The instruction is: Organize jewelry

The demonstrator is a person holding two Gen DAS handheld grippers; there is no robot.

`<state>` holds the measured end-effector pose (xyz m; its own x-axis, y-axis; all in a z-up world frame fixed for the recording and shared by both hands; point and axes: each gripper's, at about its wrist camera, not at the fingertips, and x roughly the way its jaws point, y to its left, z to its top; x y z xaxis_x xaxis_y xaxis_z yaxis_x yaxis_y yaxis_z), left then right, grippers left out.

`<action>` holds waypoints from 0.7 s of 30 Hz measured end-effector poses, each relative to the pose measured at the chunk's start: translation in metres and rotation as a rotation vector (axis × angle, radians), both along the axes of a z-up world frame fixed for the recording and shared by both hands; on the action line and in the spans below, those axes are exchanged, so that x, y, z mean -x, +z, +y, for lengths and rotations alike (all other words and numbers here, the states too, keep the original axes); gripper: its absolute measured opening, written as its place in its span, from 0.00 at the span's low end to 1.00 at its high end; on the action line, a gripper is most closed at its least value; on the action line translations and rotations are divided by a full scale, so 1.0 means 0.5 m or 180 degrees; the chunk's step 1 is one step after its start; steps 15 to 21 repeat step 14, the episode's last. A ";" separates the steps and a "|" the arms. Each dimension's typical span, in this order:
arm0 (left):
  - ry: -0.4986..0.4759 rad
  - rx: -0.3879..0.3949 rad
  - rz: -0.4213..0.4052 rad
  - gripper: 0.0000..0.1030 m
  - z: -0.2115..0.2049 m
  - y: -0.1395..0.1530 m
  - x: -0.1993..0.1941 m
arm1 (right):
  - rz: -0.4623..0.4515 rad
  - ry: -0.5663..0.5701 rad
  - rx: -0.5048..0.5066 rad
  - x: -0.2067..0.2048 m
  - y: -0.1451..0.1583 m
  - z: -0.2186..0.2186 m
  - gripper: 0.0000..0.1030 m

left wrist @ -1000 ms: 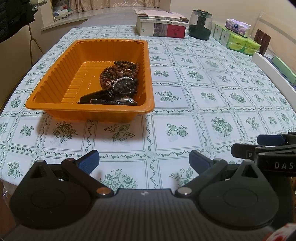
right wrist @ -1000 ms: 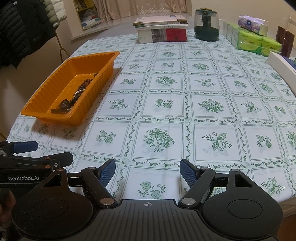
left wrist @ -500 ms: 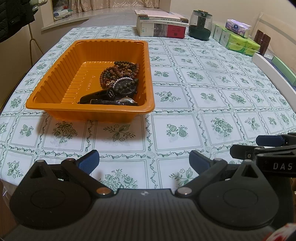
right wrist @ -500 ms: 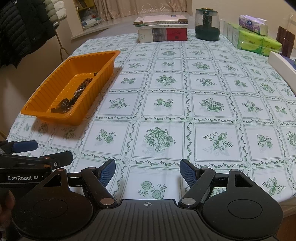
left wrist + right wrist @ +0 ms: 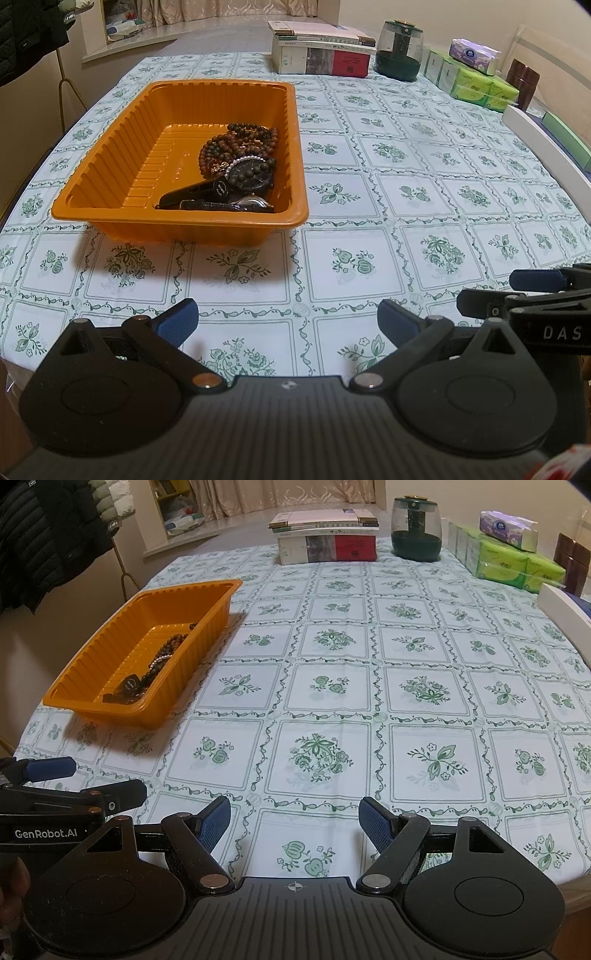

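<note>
Both my grippers, left (image 5: 287, 322) and right (image 5: 294, 823), hang spread and empty near the table edge. Reaching into the orange tray (image 5: 110, 192), I could snag tangled strands and drag out several. Brown bead strings (image 5: 236, 146) and black watches (image 5: 221, 197) lie heaped at its right side.

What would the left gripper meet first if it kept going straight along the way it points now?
Most likely the bare tablecloth: the left gripper, jaws open and empty, points down at the cloth just right of the orange tray. Depth is unclear, so it might clip the tray's near corner.
</note>
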<state>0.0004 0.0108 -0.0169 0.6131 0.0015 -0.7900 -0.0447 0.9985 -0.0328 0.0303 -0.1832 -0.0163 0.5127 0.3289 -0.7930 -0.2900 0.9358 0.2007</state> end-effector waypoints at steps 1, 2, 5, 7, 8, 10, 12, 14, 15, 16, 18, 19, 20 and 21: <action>-0.0001 -0.0001 0.0001 1.00 0.000 0.000 0.000 | 0.0000 0.0001 0.0001 0.000 0.000 0.000 0.74; 0.0000 -0.0002 0.0001 1.00 0.000 0.000 0.000 | 0.0000 0.0001 0.0000 0.000 0.000 0.000 0.74; -0.0003 0.0000 0.0001 1.00 0.000 -0.001 0.000 | 0.0001 0.0004 0.0001 0.000 0.000 0.001 0.74; -0.0011 0.0002 0.0005 1.00 0.000 0.001 -0.001 | 0.0000 0.0001 0.0002 0.000 0.001 0.003 0.74; -0.0015 0.0001 0.0006 1.00 -0.001 0.001 -0.001 | 0.0001 0.0002 0.0001 0.000 0.001 0.003 0.74; -0.0032 -0.0001 -0.0011 1.00 -0.001 0.001 -0.001 | -0.0002 0.0000 0.0001 0.000 0.001 0.003 0.74; -0.0035 -0.0015 -0.0044 1.00 -0.003 0.002 0.000 | -0.0004 0.0001 0.0002 0.001 0.002 0.004 0.74; -0.0031 -0.0011 -0.0047 1.00 -0.002 0.001 0.000 | -0.0007 0.0002 0.0001 0.001 0.002 0.004 0.74; -0.0031 -0.0011 -0.0047 1.00 -0.002 0.001 0.000 | -0.0007 0.0002 0.0001 0.001 0.002 0.004 0.74; -0.0031 -0.0011 -0.0047 1.00 -0.002 0.001 0.000 | -0.0007 0.0002 0.0001 0.001 0.002 0.004 0.74; -0.0031 -0.0011 -0.0047 1.00 -0.002 0.001 0.000 | -0.0007 0.0002 0.0001 0.001 0.002 0.004 0.74; -0.0031 -0.0011 -0.0047 1.00 -0.002 0.001 0.000 | -0.0007 0.0002 0.0001 0.001 0.002 0.004 0.74; -0.0031 -0.0011 -0.0047 1.00 -0.002 0.001 0.000 | -0.0007 0.0002 0.0001 0.001 0.002 0.004 0.74; -0.0031 -0.0011 -0.0047 1.00 -0.002 0.001 0.000 | -0.0007 0.0002 0.0001 0.001 0.002 0.004 0.74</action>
